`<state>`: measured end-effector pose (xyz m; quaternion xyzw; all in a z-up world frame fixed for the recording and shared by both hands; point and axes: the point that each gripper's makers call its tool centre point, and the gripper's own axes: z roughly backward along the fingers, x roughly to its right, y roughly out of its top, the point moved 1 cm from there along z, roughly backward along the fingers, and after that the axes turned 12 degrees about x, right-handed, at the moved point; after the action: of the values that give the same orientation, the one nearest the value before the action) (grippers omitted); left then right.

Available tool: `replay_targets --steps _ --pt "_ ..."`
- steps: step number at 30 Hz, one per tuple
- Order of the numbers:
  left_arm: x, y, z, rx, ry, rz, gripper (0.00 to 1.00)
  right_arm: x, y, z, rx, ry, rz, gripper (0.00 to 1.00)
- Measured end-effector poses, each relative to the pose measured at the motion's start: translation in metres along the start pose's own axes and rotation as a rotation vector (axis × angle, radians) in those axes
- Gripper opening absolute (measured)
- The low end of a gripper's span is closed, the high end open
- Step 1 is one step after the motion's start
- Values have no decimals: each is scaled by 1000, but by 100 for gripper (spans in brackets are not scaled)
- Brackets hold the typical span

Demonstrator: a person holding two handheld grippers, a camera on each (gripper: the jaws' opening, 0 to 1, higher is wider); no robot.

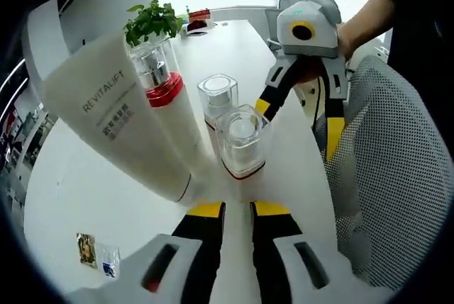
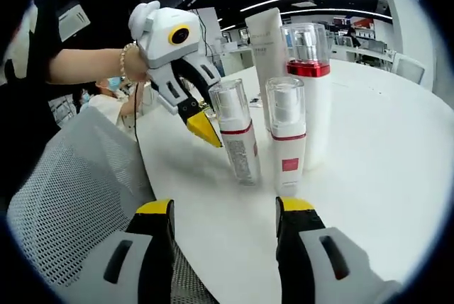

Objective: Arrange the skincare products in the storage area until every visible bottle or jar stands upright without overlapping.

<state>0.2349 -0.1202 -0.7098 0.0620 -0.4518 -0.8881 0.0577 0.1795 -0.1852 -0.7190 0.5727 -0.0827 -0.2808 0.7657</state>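
**Bottles upright on white table, both my grippers empty**

Bottles stand in a tight cluster on the white table. Four items: a tall white tube marked REVITALIFT, standing cap-down, a big white bottle with red band and clear cap, and two smaller pump bottles with clear caps. In the right gripper view the left small bottle has a red stripe on a white label, the right small bottle has a red label; they stand just beside each other, apart by a thin gap, both upright. The big bottle is right behind the right small one, the tube behind that. White pump heads show inside the clear caps; contents behind the white walls I cannot tell.

My left gripper has its jaws nearly together with a thin gap, nothing between them, tips just short of the nearest small bottle and the tube's cap. My right gripper has its jaws spread wide, nothing between them, near the two small bottles. A mesh chair sits at the table edge. A potted plant stands far back on the table.
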Motion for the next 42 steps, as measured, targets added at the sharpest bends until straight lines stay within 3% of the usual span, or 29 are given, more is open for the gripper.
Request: replay_targets --steps 6,11,15,23,31,34,42 --pt "8 5 1 63 131 168 20 -6 8 -13 4 33 37 58" --pt "10 2 1 73 267 248 23 -6 12 -23 -3 56 79 60" --pt "10 0 1 81 369 361 22 -7 13 -28 -19 60 113 61" --pt "9 6 -6 96 421 354 23 -11 16 -37 -23 81 142 62" --pt "7 8 -10 87 381 304 21 -21 18 -41 -27 93 149 63" --pt "5 6 -8 84 310 262 21 -26 22 -42 -36 91 148 66" --pt "9 1 -2 79 30 136 16 -32 23 -49 -39 90 132 67"
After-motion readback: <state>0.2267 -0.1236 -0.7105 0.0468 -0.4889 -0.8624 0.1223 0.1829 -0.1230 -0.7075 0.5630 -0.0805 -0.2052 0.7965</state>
